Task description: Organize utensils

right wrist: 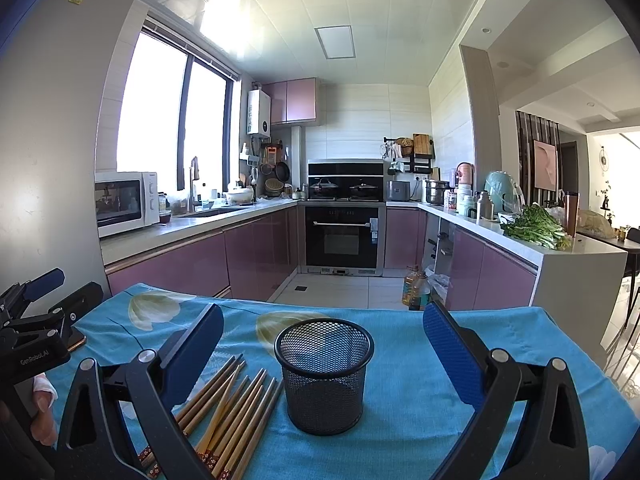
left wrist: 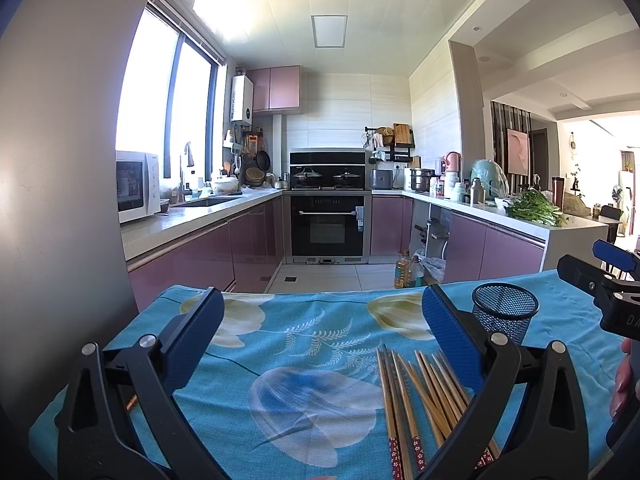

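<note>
Right wrist view: "GenRobot.AI" on left tongs (right wrist: 52, 292); both tongs apart, w/ nothing held.

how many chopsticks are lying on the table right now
About 10 chopsticks, all in one loose pile on the blue cloth left of the mesh cup; gripper fingers may hide some.

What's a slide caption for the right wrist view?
Open right claw frames an empty mesh cup upright on the floral cloth, chopsticks lying loose beside it.
</note>
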Demonstrator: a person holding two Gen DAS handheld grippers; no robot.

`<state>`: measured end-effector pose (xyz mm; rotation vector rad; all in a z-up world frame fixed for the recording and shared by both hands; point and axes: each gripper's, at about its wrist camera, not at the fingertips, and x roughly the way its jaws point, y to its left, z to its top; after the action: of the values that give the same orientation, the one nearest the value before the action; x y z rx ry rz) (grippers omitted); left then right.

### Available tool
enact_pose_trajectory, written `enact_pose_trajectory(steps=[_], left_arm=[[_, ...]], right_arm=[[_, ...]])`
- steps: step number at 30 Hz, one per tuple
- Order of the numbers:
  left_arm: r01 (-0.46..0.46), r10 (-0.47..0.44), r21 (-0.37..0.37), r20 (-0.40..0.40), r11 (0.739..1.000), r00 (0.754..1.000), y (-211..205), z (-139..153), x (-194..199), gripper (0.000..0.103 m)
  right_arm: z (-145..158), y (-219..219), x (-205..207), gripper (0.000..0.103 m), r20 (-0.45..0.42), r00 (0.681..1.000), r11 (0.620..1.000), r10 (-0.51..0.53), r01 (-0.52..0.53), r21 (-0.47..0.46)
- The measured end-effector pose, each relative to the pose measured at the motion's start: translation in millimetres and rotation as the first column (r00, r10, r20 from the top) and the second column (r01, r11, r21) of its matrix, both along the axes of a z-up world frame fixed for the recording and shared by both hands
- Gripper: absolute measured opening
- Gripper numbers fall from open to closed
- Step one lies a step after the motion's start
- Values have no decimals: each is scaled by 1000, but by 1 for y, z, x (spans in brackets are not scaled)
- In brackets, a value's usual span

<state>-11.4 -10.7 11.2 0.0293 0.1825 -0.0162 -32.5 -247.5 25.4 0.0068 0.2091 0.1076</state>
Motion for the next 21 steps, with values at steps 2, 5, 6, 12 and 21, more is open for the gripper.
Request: enact_pose_trajectory(steps=[2, 5, 6, 12, 21], left_arm=[[-1, 1, 0, 1, 1000, 1000, 0, 0, 0, 97], [-1, 1, 0, 1, 1000, 1000, 0, 0, 0, 97], [0, 0, -2, 0, 1000, 1000, 0, 0, 0, 97], [1, -1, -1, 1, 1000, 1000, 0, 0, 0, 97], [2, -2, -3, -1, 1000, 1000, 0, 0, 3, 97]], right_arm=[[0, 0, 0, 97, 1, 1000, 1000, -1, 1, -1], [0, 0, 0, 97, 0, 1000, 1000, 0, 0, -1], [0, 0, 0, 97, -1, 1000, 1000, 0, 0, -1], [0, 0, 0, 97, 0, 1000, 1000, 1, -1, -1], [0, 3, 0, 97, 0, 1000, 1000, 0, 0, 2]])
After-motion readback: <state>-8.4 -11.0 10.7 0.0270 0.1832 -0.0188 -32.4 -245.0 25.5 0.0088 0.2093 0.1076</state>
